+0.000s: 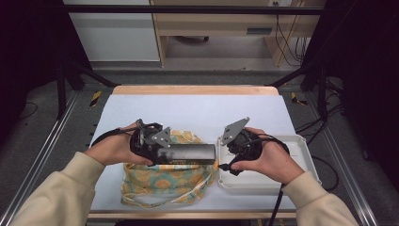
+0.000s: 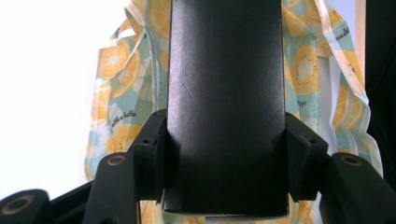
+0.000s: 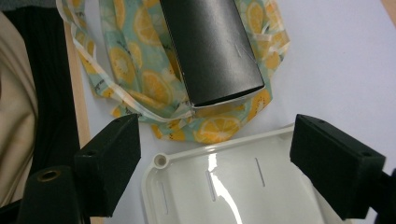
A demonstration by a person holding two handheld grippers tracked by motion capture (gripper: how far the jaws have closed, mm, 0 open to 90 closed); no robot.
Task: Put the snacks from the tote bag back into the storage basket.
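A long black box (image 1: 193, 153) (image 2: 226, 70) lies level above a lemon-print cloth bag (image 1: 160, 183) (image 2: 121, 116). My left gripper (image 1: 162, 154) (image 2: 226, 154) is shut on the box's near end, a pad pressing each long side. My right gripper (image 1: 230, 162) (image 3: 224, 144) is open with nothing between its jaws. It hovers over the left corner of a white plastic tray (image 1: 301, 141) (image 3: 159, 161). In the right gripper view the box's free end (image 3: 210, 46) points toward that corner, with the bag (image 3: 140, 70) under it.
A white mat (image 1: 197, 110) covers the table. The bag's loose straps (image 3: 93, 74) trail toward the front wooden edge (image 1: 188, 215). Dark frame posts (image 1: 61, 89) stand at both back corners.
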